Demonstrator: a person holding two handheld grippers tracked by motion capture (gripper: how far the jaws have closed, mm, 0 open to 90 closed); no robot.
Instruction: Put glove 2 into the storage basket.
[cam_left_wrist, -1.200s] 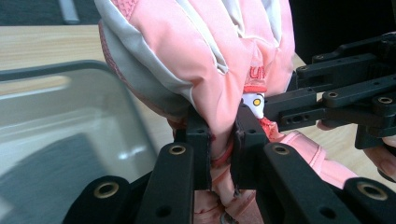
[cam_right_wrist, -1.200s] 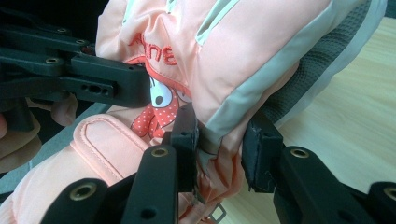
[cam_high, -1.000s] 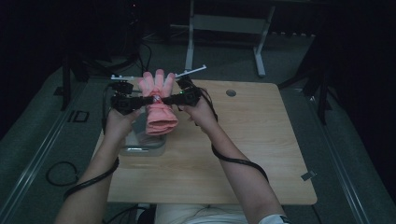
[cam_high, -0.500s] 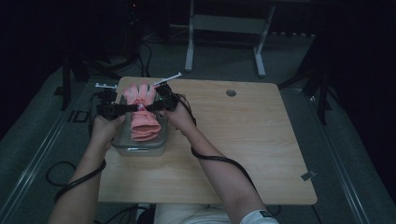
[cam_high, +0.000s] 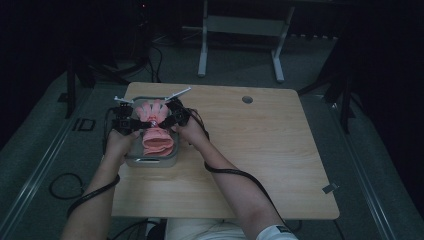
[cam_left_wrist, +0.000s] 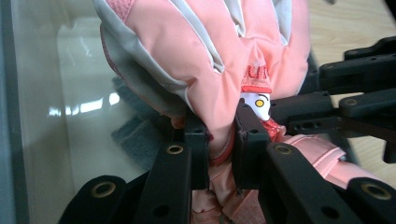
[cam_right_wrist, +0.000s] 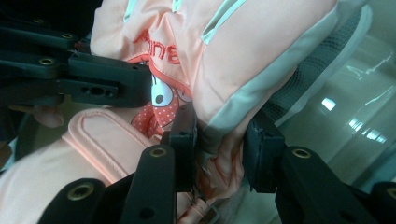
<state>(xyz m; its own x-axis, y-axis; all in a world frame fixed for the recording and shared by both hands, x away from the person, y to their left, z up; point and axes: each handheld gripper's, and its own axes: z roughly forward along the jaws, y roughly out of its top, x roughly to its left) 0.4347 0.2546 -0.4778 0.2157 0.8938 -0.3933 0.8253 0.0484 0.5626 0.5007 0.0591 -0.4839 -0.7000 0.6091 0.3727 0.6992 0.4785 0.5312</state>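
A pink padded glove (cam_high: 156, 131) with grey trim, red lettering and a cartoon patch hangs between both grippers, its fingers pointing away from the person. It is low over or inside a clear plastic bin (cam_high: 150, 161) at the table's left side. My left gripper (cam_left_wrist: 219, 140) is shut on a fold of the glove (cam_left_wrist: 210, 56) near the wrist. My right gripper (cam_right_wrist: 219, 140) is shut on the glove's (cam_right_wrist: 243, 51) grey-trimmed edge. In the high view, the left gripper (cam_high: 138, 122) and right gripper (cam_high: 169, 119) flank the glove closely. The cuff (cam_right_wrist: 93, 140) droops toward the person.
The bin's glossy clear wall (cam_left_wrist: 70, 93) stands close beside the glove, with something dark and fuzzy on the bin's floor (cam_left_wrist: 135, 135). The wooden table (cam_high: 260, 150) stretches to the right, with a round grommet (cam_high: 247, 99) near its far edge. Cables trail off the table's left side.
Both hands have carried the glove to the left and lowered it, from beside the bin to over or into the bin. Both grippers kept their hold.
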